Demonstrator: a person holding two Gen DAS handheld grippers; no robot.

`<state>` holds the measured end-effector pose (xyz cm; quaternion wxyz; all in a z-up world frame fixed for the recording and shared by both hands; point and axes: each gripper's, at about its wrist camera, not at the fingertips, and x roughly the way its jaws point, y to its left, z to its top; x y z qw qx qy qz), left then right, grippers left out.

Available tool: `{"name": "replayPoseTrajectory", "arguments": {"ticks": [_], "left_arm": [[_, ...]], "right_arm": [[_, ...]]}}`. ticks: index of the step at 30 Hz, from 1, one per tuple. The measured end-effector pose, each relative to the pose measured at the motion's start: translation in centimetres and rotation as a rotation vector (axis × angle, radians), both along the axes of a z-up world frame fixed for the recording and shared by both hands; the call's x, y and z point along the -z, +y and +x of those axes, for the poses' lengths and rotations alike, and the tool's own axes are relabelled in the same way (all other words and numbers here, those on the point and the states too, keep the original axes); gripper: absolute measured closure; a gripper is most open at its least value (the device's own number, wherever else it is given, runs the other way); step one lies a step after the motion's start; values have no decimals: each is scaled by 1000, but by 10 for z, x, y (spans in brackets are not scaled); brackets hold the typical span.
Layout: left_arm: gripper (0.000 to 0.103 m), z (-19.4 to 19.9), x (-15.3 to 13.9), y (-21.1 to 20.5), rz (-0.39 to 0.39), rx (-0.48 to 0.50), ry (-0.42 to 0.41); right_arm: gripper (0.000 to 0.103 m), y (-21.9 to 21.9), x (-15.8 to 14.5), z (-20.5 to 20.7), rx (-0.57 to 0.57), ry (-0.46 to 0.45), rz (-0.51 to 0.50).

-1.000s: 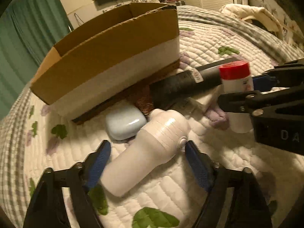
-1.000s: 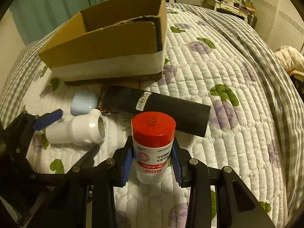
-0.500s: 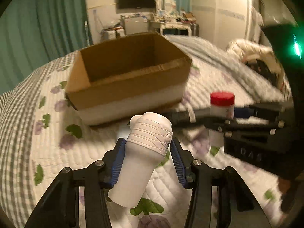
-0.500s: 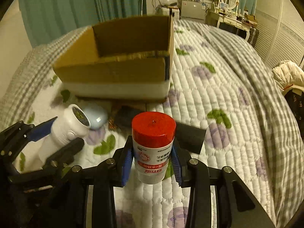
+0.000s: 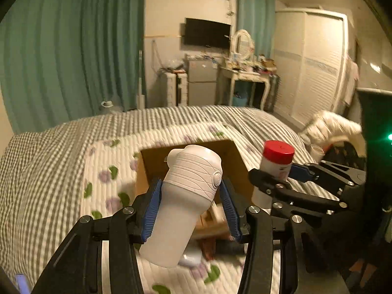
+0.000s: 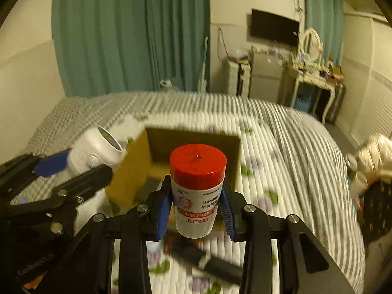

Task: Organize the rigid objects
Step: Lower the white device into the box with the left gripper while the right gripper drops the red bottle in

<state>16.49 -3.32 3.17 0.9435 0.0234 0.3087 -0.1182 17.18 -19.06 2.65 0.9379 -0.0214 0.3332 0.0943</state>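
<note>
Carrying two things at once toward the cardboard box [image 6: 193, 147], the person appears to be mid-transfer, both loads raised clear of the bed [image 5: 49, 171]. The left tongs [image 5: 189, 205] are clenched on a white ribbed appliance [image 5: 181, 203], tilted with its wide head upward. The right tongs [image 6: 196, 210] are clenched on an upright red-capped bottle [image 6: 197, 191], white-bodied with a printed label. The box sits ahead of and below both tongs, its mouth facing up. Next, I judge, each load must come over that opening and the blue pads [image 5: 150, 210] ease apart low inside. Under the right tongs a dark tube [image 6: 210, 262] lies on the quilt, unpacked.
</note>
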Motion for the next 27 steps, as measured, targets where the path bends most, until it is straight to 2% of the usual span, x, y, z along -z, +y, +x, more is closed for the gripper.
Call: {"name": "replayPoseTrajectory", "arguments": {"ticks": [5, 12, 17, 27], "left_arm": [[54, 41, 5, 8, -1, -38, 19], [54, 88, 57, 7, 18, -87, 103], [54, 102, 94, -5, 39, -83, 151], [54, 116, 124, -27, 47, -71, 201]], "right_arm": [[67, -5, -13, 36, -13, -8, 41], [67, -13, 13, 83, -2, 21, -19], [67, -18, 43, 100, 6, 58, -34], [67, -20, 67, 116, -6, 82, -44]]}}
